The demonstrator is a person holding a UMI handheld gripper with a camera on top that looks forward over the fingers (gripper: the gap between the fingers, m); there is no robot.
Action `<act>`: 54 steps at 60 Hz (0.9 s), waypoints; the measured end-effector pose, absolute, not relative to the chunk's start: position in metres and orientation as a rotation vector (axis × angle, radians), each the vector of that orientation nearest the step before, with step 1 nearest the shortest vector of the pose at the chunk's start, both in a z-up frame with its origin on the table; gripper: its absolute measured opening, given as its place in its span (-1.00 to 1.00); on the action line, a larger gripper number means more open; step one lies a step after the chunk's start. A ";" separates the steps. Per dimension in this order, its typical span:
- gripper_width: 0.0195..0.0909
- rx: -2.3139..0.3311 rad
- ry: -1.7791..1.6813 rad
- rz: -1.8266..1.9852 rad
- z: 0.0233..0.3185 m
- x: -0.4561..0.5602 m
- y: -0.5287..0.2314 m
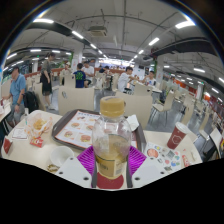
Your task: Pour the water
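A clear plastic bottle [111,140] with a yellowish cap stands upright in the lower centre of the frame, partly filled with an amber liquid. The hand-held gripper [111,162] is closed on the bottle: its two purple pads [87,160] press against the bottle's left and right sides, low on its body. Behind the bottle, in the middle of the frame, a white table [60,150] carries a dark-rimmed tray [77,127] lined with a printed paper sheet. To the left of the tray sits a pale paper cup [39,125], and a red carton [8,144] lies at the far left edge of the table. To the right of the bottle lies a round plate [160,155] with a colourful pattern, and further right stands a red cup [177,136]. A small white piece of paper [131,122] rests just right of the bottle's neck. The upper half of the frame shows a large indoor eating hall with rows of bright ceiling lights [42,20] and a thick pillar [73,62] at upper left. Several people [80,76] sit or stand among tables and chairs in the distance, and one person in a blue top [17,90] is at the left of the frame.
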State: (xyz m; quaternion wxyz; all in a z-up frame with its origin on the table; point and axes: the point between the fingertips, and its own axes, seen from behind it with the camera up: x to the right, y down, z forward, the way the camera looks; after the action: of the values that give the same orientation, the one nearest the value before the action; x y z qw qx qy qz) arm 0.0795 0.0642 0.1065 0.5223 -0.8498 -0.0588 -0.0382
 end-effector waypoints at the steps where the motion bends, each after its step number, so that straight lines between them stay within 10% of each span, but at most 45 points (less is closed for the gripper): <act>1: -0.45 -2.041 -0.134 -0.079 0.102 0.081 0.063; 13: -0.40 -2.115 -0.079 -0.019 0.035 0.086 0.055; 26: -0.12 -2.080 -0.016 0.023 0.035 0.090 0.049; 32: 0.87 -2.160 0.019 0.053 0.028 0.087 0.036; 54: 0.83 -2.275 0.058 -0.085 0.115 0.059 -0.106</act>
State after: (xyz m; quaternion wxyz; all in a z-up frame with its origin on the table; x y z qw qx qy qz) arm 0.0594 -0.1063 0.1147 0.4188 -0.9071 0.0231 -0.0339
